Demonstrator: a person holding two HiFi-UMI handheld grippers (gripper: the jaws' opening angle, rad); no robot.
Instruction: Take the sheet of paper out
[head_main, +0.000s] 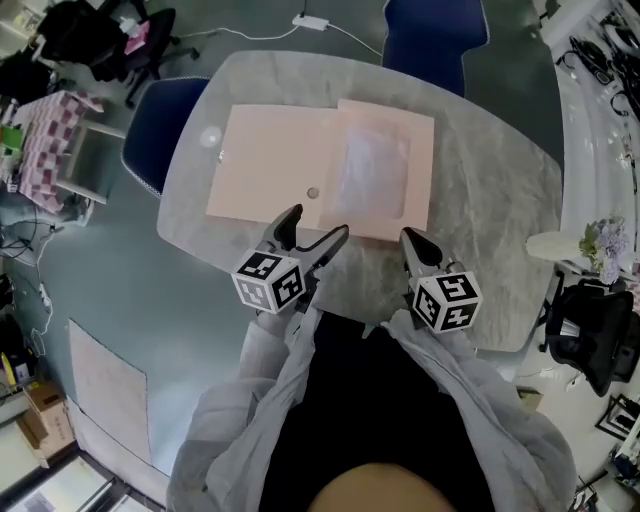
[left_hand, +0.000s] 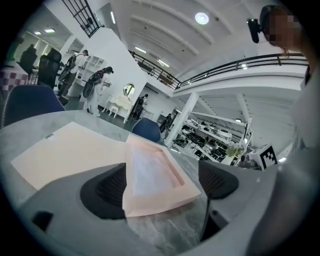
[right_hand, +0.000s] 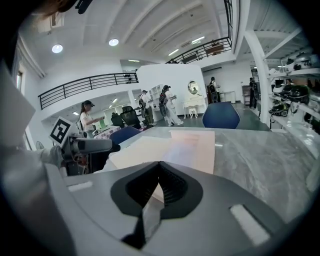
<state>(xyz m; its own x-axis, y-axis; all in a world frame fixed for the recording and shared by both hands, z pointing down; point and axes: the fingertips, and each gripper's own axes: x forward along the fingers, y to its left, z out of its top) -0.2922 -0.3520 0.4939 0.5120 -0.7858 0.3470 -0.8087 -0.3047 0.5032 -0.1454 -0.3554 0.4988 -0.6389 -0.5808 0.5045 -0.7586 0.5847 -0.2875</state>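
Observation:
A pale pink folder (head_main: 268, 160) lies spread open on the grey marble table (head_main: 490, 200). Its right half (head_main: 420, 150) frames a whitish translucent sheet of paper (head_main: 375, 170). My left gripper (head_main: 316, 224) is open at the folder's near edge. In the left gripper view the near corner of the folder's right half (left_hand: 160, 197) lies between the two pads (left_hand: 107, 190), which do not press on it, and the sheet (left_hand: 147, 172) shows just beyond. My right gripper (head_main: 415, 242) is shut and empty, just short of the folder's near right corner. Its closed jaws (right_hand: 159, 187) point along the folder (right_hand: 192, 147).
A blue chair (head_main: 155, 130) stands at the table's left, another (head_main: 435, 30) at the far side. A white stand with flowers (head_main: 580, 245) is at the right, by a black chair (head_main: 590, 330). The table's near edge runs just under both grippers. People stand far off in the hall.

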